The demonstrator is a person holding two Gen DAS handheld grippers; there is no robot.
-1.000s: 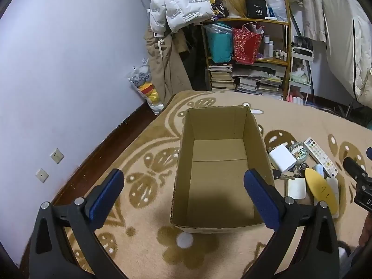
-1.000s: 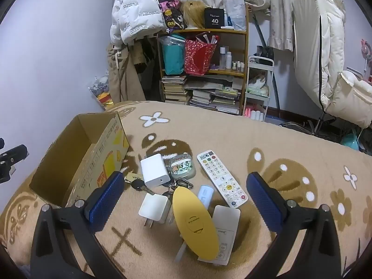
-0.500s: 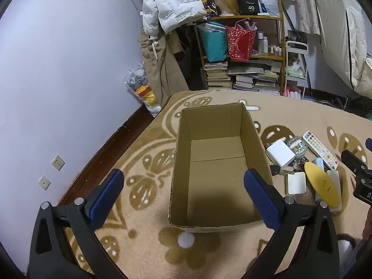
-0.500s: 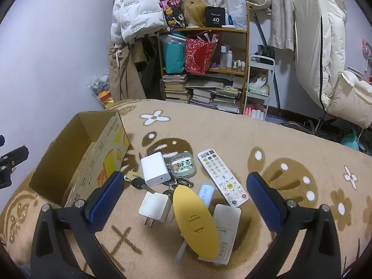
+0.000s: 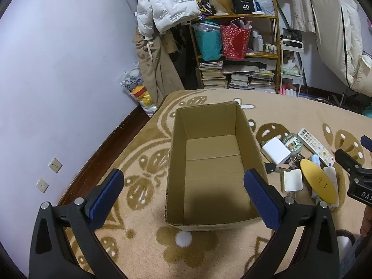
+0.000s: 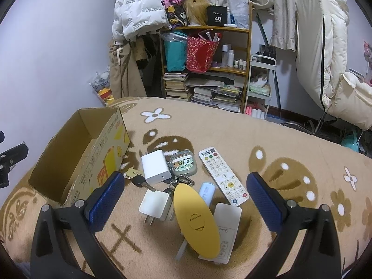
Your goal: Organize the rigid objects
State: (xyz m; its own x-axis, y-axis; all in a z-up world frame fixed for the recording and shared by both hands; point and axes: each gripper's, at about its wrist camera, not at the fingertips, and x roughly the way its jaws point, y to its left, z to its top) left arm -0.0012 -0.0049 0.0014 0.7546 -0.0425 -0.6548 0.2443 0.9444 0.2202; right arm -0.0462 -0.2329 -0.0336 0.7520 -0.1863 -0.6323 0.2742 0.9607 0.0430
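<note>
While both sets of jaws stand spread and empty, the left gripper (image 5: 183, 193) frames an empty cardboard box (image 5: 212, 162) at frame centre; the right gripper (image 6: 183, 195) frames a yellow oval object (image 6: 196, 218), white plug (image 6: 154, 204) and remote (image 6: 223, 175) at lower centre on the blanket (image 6: 267, 139).

Even, slightly dim indoor light, cool tint. Heavy fisheye bend with black vignette corners. Sharp focus, no blur. Soft shadow inside cardboard box (image 5: 216, 200); no glare.

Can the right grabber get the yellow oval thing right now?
Probably yes. The right gripper is open right above the yellow oval thing, which lies on top of the pile with nothing covering it.
</note>
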